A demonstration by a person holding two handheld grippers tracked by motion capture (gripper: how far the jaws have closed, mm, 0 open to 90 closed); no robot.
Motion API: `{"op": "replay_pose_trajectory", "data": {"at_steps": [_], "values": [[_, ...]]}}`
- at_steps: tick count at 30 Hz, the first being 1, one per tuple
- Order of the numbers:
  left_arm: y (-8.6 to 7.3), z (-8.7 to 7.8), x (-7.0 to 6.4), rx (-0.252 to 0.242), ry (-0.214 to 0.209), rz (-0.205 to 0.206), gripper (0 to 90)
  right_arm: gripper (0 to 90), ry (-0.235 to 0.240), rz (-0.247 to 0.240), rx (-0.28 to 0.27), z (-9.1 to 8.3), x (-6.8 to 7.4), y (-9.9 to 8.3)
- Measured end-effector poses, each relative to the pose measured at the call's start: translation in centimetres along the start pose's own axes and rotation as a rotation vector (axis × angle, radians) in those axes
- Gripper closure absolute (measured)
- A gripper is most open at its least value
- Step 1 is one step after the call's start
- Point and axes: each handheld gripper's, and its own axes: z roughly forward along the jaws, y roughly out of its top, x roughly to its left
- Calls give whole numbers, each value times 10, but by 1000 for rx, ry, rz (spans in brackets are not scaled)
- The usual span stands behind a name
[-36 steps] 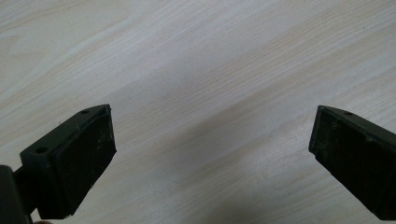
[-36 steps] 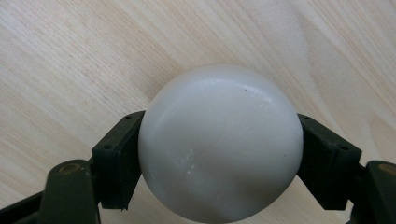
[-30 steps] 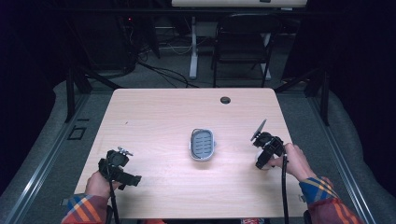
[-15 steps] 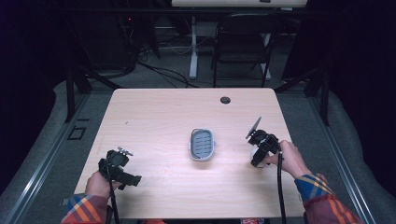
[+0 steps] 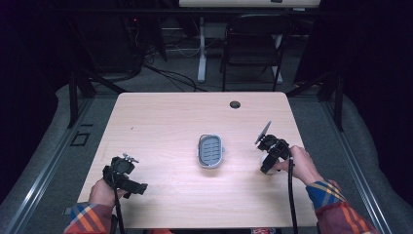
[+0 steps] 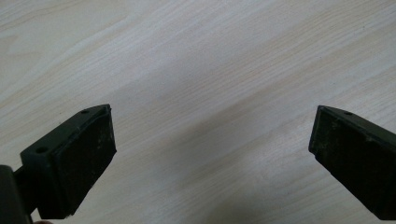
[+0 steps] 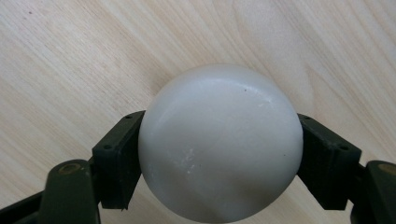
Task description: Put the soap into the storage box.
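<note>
Since a second ago you have carried your right gripper (image 5: 267, 161) leftward, closer to the grey soap dish (image 5: 210, 151); your left gripper (image 5: 127, 181) has not moved. The dish's long axis runs away from you along the table (image 5: 160, 122). One white soap bar (image 7: 219, 142), one dish. Your right jaws clench the rounded bar just above the wood; your left jaws gape wide over bare tabletop.
</note>
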Motion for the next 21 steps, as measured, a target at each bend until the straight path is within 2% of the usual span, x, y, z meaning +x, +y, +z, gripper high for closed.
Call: {"op": "replay_pose_trajectory", "data": {"at_steps": [3, 5, 6, 13, 14, 20, 21], "values": [[0, 0, 0, -1, -1, -1, 3, 244, 0, -18, 13, -3, 2, 5], [0, 0, 0, -1, -2, -1, 3, 244, 3, -16, -4, -3, 3, 8], [0, 0, 0, -3, -2, -1, 3, 244, 5, -26, 14, -5, 5, 12], [0, 0, 0, -4, -2, -1, 3, 244, -2, -43, -1, -6, 10, 20], [0, 0, 0, -3, -3, -1, 3, 244, 3, -58, 17, -8, 10, 22], [0, 0, 0, 1, -3, -1, 4, 244, -6, -66, 0, -9, 12, 26], [0, 0, 0, 1, -3, -1, 4, 244, 9, -49, -7, -9, 13, 27]]}}
